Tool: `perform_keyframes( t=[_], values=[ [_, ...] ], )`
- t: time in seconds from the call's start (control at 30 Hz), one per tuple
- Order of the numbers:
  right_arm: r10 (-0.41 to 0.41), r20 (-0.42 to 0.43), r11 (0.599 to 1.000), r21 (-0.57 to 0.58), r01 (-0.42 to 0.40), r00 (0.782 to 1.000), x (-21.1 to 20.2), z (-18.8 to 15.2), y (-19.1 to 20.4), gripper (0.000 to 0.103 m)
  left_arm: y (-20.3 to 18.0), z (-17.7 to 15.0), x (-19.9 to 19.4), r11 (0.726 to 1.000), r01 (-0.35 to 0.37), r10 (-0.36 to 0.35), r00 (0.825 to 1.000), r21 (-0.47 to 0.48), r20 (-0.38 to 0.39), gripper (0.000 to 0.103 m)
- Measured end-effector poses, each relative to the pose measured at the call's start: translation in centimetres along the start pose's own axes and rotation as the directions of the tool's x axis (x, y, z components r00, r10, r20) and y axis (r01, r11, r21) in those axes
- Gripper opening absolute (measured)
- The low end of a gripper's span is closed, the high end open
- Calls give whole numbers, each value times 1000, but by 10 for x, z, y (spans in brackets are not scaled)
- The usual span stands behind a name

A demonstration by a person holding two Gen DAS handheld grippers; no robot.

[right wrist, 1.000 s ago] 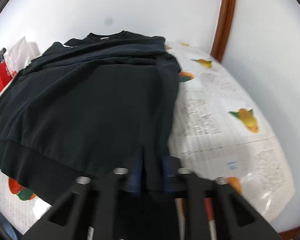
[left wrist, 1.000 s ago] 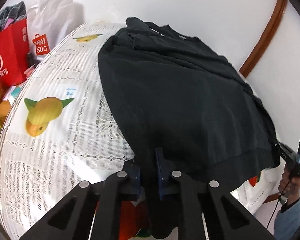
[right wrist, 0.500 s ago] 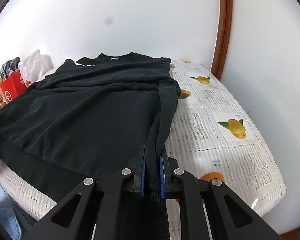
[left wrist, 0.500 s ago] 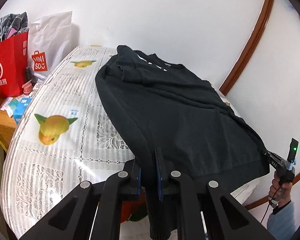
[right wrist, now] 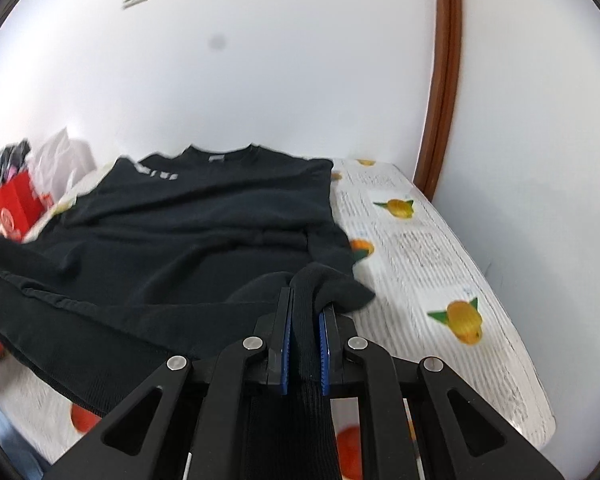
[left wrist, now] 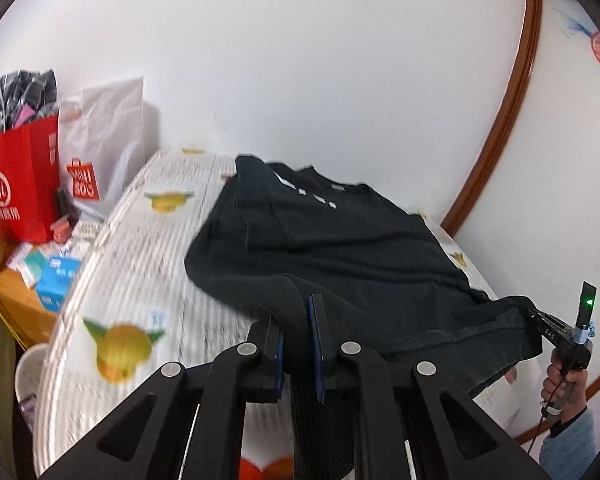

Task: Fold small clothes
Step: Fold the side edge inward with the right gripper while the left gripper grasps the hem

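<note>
Both the left gripper (left wrist: 298, 342) and right gripper (right wrist: 305, 346) pinch the hem corners of the black cotton sweatshirt (left wrist: 340, 248) lying on the fruit-print desk (left wrist: 140, 248). Uneven pulling could skew the fold, I'd guess.

Shirt (left wrist: 340, 248) on bed (left wrist: 140, 264), collar twd wall; bags (left wrist: 20, 184) left of bed
</note>
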State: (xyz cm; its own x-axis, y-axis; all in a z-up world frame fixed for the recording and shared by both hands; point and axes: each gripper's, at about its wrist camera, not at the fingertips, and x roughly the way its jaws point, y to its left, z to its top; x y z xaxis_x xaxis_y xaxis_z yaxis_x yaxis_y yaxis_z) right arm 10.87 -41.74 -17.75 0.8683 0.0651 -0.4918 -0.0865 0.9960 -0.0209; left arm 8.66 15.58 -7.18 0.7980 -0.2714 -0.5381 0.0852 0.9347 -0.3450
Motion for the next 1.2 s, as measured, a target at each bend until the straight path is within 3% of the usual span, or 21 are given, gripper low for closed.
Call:
perform_keyframes(
  t=[0.23,0.83,1.0,1.2],
  values=[
    [-17,23,1000,23,16,1000,28,43,14,11,7,38,27,999,-14,14,1000,-31,16,10],
    [-5,6,997,83,5,1000,128,116,24,11,24,105,128,991,-112,108,992,-67,-63,10],
    [-6,-5,996,89,7,1000,158,127,20,11,24,114,157,982,-186,184,981,-16,-66,11],
    [-20,-60,998,60,24,998,197,127,31,11,32,112,195,972,-235,232,962,-6,-144,11]
  ],
)
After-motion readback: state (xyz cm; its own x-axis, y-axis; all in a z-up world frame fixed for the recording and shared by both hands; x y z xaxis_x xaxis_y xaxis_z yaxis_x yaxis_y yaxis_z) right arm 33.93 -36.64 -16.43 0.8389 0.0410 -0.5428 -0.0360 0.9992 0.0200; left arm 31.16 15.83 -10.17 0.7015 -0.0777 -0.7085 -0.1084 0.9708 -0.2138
